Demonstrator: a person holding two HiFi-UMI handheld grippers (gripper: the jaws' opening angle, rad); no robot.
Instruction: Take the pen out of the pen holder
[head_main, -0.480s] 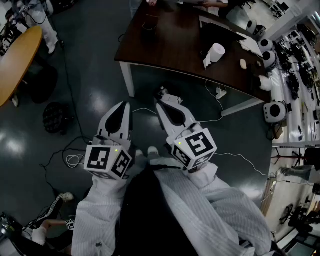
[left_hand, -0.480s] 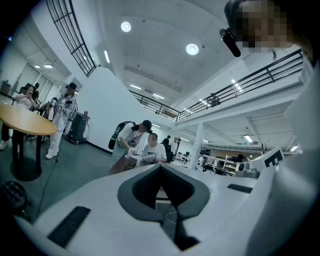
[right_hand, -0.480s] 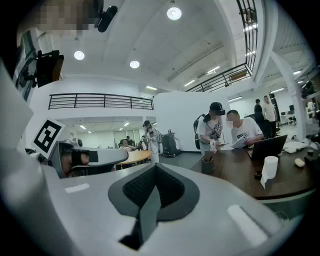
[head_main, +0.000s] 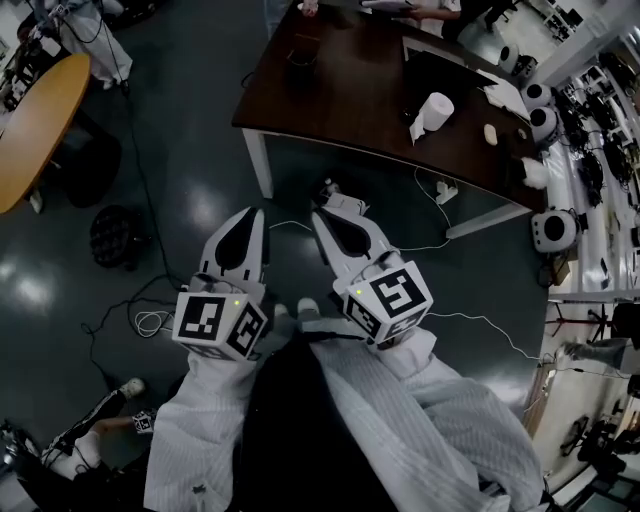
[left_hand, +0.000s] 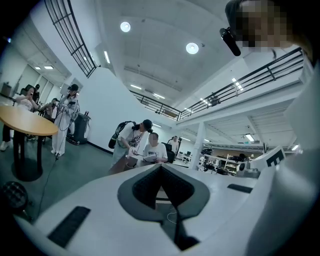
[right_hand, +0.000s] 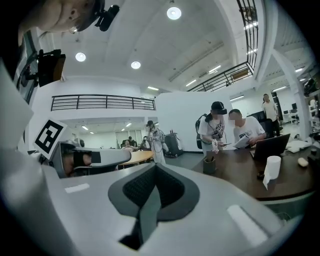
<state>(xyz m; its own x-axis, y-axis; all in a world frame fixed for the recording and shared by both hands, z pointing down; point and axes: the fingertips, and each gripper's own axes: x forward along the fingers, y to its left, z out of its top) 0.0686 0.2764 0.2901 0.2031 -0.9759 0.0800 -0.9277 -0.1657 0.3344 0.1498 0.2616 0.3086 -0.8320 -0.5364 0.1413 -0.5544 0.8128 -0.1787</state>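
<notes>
Bench (head_main: 340, 90) sits slightly lower in the head view than a moment ago, so you've barely closed on it. Left tool (head_main: 254, 213) and right tool (head_main: 321, 215) are both shut, empty and well short of the bench. Pen holder (right_hand: 209, 165) stands near the bench's left edge, untouched; the pen is too small to make out.

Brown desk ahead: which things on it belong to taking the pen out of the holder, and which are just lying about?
Job: pen holder.
Lying about: paper roll, laptop, mouse.
</notes>
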